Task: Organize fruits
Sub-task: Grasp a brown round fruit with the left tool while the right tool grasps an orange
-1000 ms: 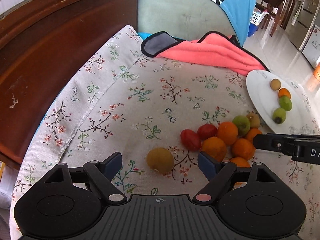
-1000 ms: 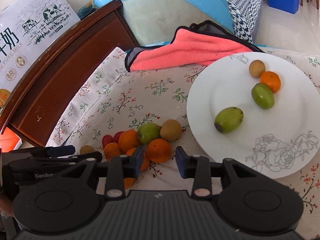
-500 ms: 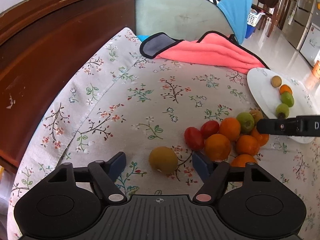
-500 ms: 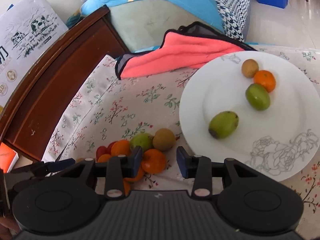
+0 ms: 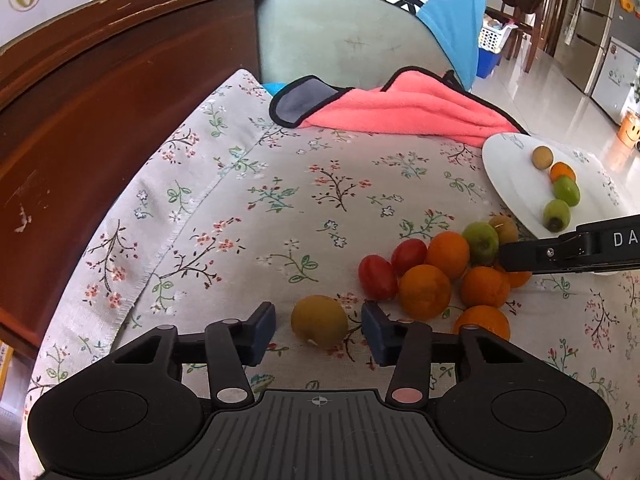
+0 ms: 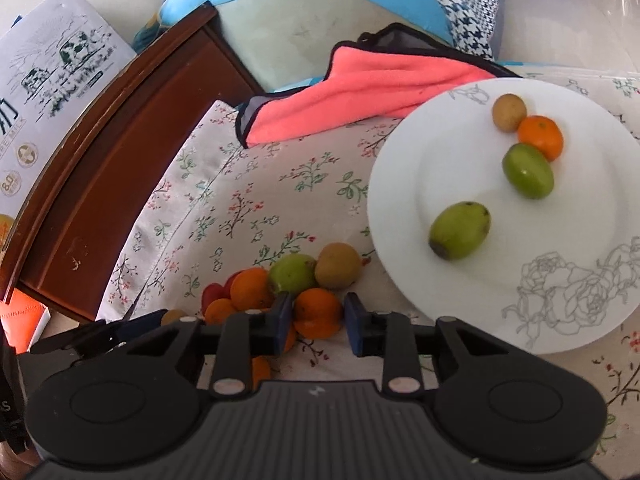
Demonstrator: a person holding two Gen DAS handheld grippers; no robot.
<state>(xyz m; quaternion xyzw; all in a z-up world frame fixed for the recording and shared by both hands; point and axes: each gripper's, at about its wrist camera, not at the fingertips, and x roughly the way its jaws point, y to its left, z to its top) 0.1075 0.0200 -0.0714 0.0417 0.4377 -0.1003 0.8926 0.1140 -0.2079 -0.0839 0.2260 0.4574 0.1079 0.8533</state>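
A yellow-brown fruit [image 5: 319, 320] lies on the flowered cloth between the fingers of my left gripper [image 5: 318, 314]. The jaws are closing, and a small gap shows on each side of the fruit. Right of it sits a pile of oranges, two red tomatoes [image 5: 378, 282], a green fruit [image 5: 482, 242] and a brown one. My right gripper [image 6: 319, 304] is closing on an orange [image 6: 318, 314] at the pile's near edge, and its pads touch both sides. A white plate [image 6: 440, 152] to the right holds a brown fruit, an orange and two green fruits.
A pink cloth [image 5: 400, 110] lies at the far edge of the flowered cloth. A dark wooden board [image 5: 100, 120] borders the left side, with a milk carton box [image 6: 52, 80] behind it. A finger [image 5: 560, 254] of the right gripper reaches into the pile from the right.
The left jaws have narrowed around the yellow-brown fruit. The right jaws have come in onto the orange. Neither hand has shifted much.
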